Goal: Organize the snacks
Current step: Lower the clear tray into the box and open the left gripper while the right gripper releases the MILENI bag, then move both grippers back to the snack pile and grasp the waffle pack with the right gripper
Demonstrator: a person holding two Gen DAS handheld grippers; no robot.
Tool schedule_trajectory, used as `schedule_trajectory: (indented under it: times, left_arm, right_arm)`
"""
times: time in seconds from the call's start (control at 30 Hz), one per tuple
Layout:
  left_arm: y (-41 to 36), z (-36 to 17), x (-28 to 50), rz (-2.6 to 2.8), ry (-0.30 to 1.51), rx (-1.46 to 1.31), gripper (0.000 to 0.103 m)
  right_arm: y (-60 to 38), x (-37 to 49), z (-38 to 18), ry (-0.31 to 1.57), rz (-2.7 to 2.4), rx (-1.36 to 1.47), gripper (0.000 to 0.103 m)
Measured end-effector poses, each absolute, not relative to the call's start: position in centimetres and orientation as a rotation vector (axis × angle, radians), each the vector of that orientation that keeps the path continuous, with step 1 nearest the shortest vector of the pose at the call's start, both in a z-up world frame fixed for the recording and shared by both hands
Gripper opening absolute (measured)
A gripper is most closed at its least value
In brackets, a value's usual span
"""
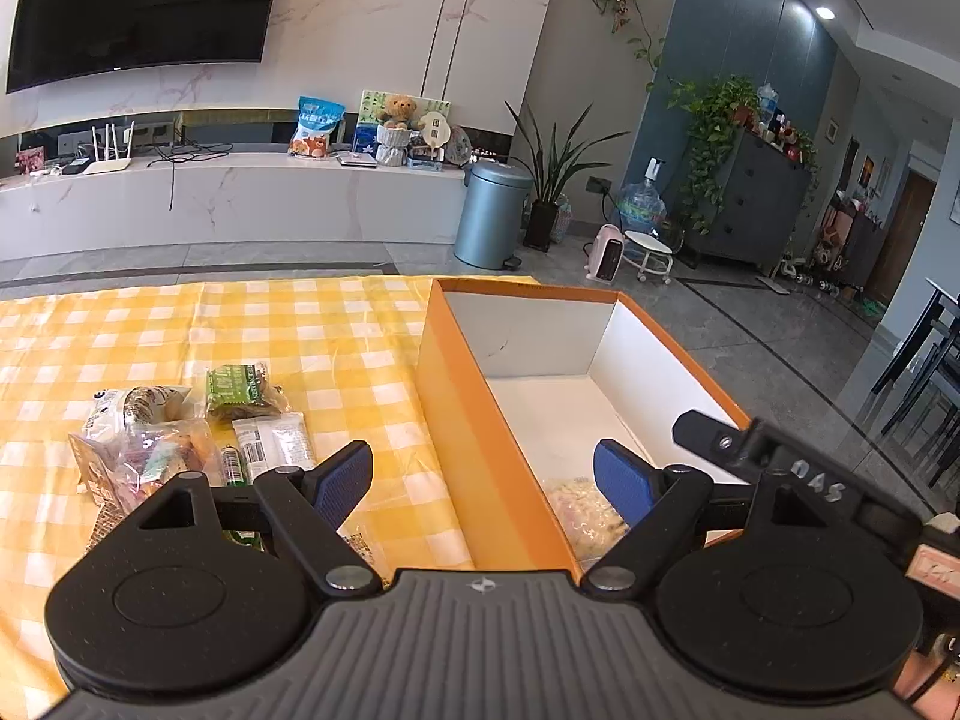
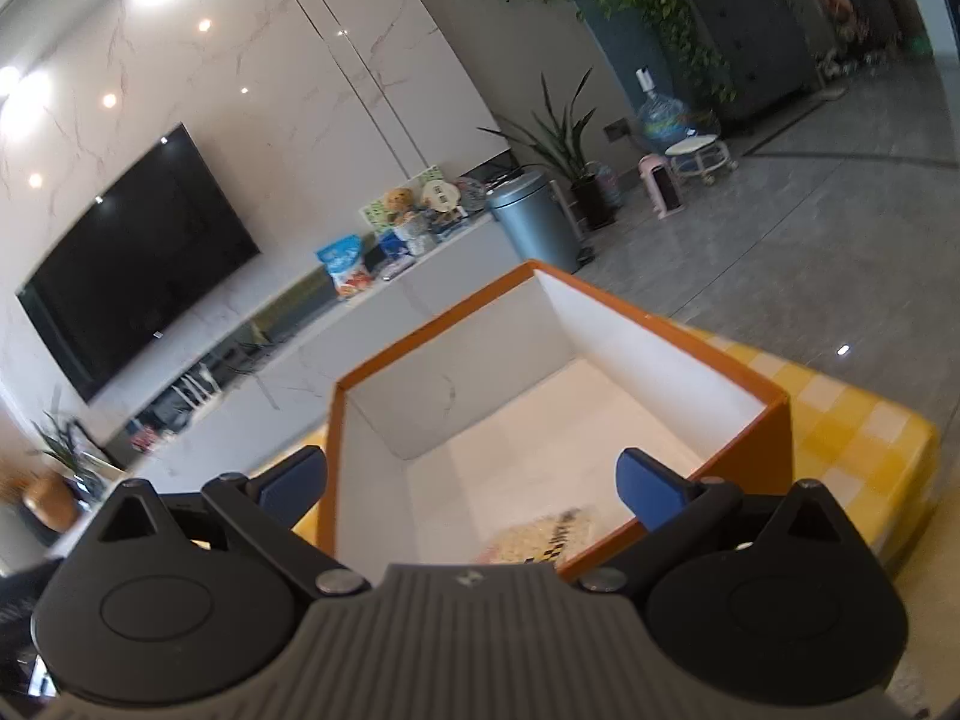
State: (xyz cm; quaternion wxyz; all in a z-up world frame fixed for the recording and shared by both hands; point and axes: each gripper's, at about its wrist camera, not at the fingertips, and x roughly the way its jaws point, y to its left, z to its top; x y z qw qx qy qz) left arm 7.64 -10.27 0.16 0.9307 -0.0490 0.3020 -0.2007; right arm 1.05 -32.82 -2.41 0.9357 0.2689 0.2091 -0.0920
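An orange box [image 1: 456,420] with a white inside stands on the yellow checked tablecloth [image 1: 336,336]. A clear snack packet [image 1: 579,510] lies on its floor at the near end. My left gripper [image 1: 483,480] is open, its jaws straddling the box's left wall with nothing between the pads. A pile of snack packets [image 1: 180,438] lies on the cloth to the left. In the right wrist view my right gripper [image 2: 471,486] hangs open over the near end of the box [image 2: 780,438], with the snack packet [image 2: 540,537] lying loose below it.
The right gripper's arm [image 1: 780,456] shows at the right of the left wrist view. Beyond the table are a grey bin [image 1: 489,213], potted plants, a low white TV shelf [image 1: 240,204] and tiled floor. The table's edge [image 2: 900,480] runs just right of the box.
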Motion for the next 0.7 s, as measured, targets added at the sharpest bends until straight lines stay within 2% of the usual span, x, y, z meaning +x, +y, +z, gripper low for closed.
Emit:
schedule_trajectory:
  times: [0.2,0.7]
  left_arm:
    - [-9.6,0.7,7.2,-0.392,0.613,-0.098,0.098]
    - [-4.2,3.2,5.0,-0.292,0.551,-0.11,0.098]
  right_arm:
    - [-30.3,1.7,-1.8,0.438,-0.295,0.384,0.1]
    - [-28.1,0.0,-0.1,0.352,-0.137,0.368,0.1]
